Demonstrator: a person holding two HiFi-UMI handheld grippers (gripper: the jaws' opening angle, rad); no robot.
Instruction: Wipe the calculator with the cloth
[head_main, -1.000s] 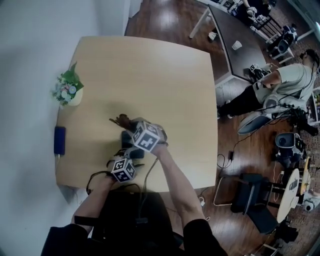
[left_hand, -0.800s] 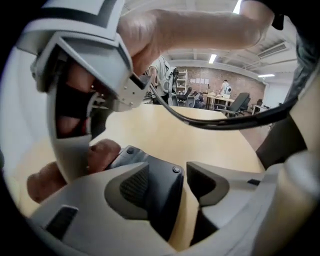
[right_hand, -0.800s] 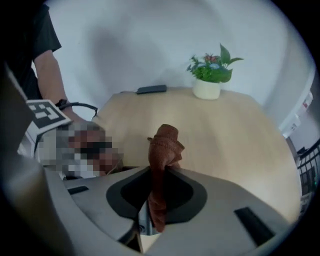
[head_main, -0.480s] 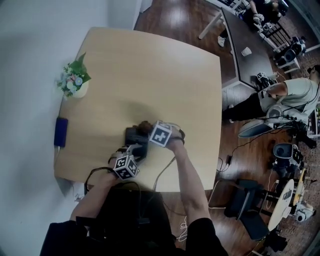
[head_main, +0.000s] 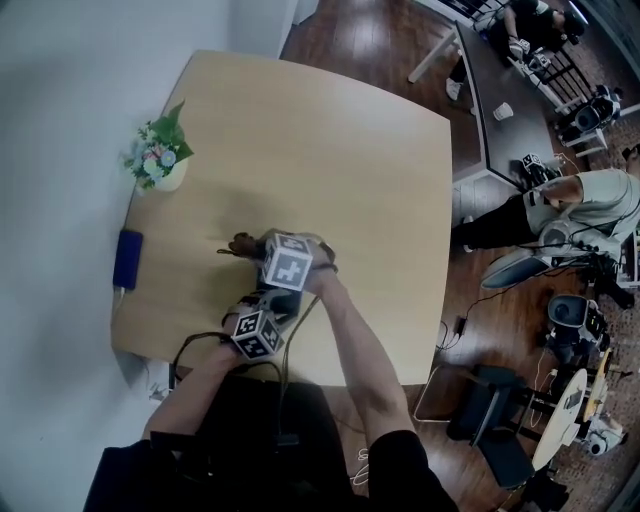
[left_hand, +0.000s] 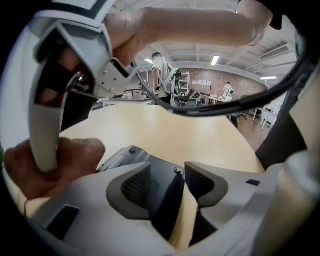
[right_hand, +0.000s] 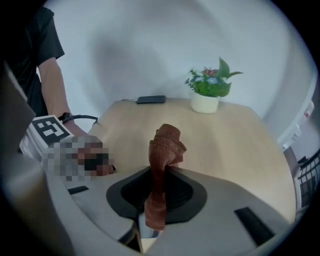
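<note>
Keeping the calculator (left_hand: 162, 205) clamped in the just-closed jaws of the left gripper (left_hand: 169, 174) while pressing the cloth (right_hand: 165, 142), pinched tight in the jaws of the right gripper (right_hand: 160, 192), flat along it.

This looks like an open-plan office or lab workspace. A pale wooden table (head_main: 350, 140) stands on a wood floor (head_main: 350, 40) beside a white wall (head_main: 60, 90). Beyond it a person (head_main: 575, 200) sits at a long dark table (head_main: 487, 75) among rolling chairs (head_main: 497, 420) and trailing cables (head_main: 480, 297). The left gripper view shows ceiling strip lights (left_hand: 215, 60) and shelving (left_hand: 184, 81).
</note>
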